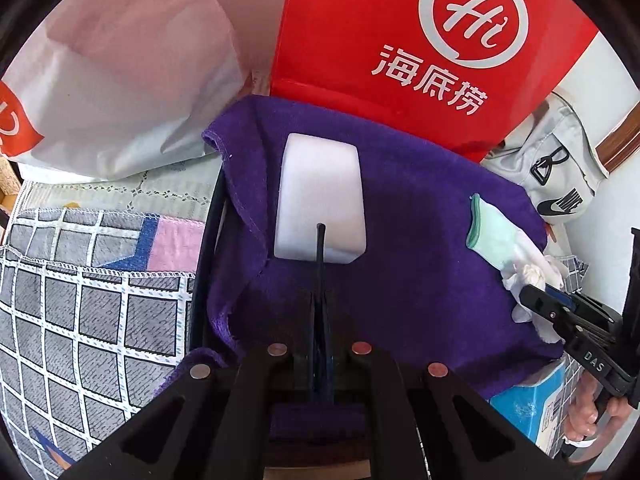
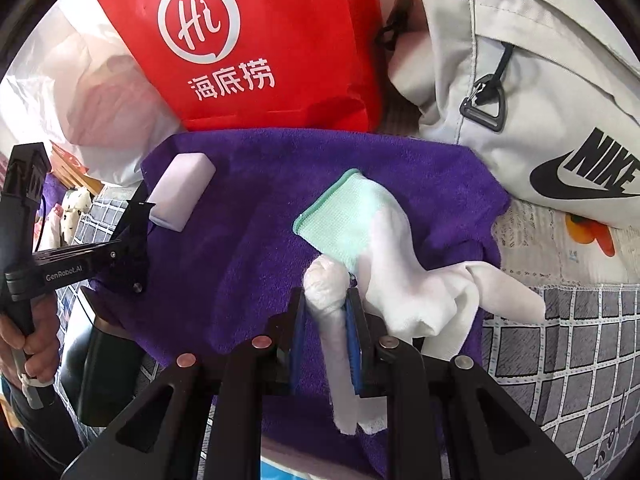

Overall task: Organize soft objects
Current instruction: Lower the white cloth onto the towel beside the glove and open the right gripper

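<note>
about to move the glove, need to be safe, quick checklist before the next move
1. Right claw shut on a finger of the white glove: ok.
2. Whole glove gathered in the grip: not ok, the green cuff and the other fingers lie loose on the purple towel.
3. Left claw shut and holding nothing: ok.
4. Left claw clear of the white sponge: cannot tell, its tip overlaps the sponge.
5. The two claws apart from each other: ok.
</note>
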A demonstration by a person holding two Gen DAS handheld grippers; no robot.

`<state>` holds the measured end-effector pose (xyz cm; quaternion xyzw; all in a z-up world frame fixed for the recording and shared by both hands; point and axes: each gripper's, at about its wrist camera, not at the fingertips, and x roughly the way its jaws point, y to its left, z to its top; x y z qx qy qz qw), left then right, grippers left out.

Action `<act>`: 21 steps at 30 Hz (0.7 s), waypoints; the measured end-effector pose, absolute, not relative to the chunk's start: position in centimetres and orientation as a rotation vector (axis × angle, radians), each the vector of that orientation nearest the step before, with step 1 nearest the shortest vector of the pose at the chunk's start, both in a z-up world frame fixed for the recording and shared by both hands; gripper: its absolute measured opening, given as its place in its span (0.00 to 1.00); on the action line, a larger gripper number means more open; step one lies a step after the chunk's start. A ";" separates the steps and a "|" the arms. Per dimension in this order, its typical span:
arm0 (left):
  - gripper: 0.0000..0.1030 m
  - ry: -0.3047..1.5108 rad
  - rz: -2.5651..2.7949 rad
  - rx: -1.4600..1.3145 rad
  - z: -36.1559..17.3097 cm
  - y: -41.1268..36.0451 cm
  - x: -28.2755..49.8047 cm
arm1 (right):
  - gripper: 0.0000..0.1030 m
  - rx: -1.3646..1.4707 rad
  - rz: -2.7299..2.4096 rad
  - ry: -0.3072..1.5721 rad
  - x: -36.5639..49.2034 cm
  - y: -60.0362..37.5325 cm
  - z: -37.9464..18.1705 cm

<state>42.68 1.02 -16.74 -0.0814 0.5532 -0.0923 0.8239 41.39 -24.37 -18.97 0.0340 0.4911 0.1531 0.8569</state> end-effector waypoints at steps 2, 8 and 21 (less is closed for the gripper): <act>0.04 1.176 -0.192 -0.173 -16.8 1.0 42.7 | 0.19 0.063 0.329 1.031 41.3 -24.2 -18.8; 0.04 1.180 -0.188 -0.175 -17.0 1.0 42.6 | 0.30 0.058 0.334 1.033 41.1 -24.3 -18.8; 0.31 1.163 -0.190 -0.145 -15.7 0.6 42.1 | 0.50 0.071 0.307 0.958 39.9 -24.8 -16.6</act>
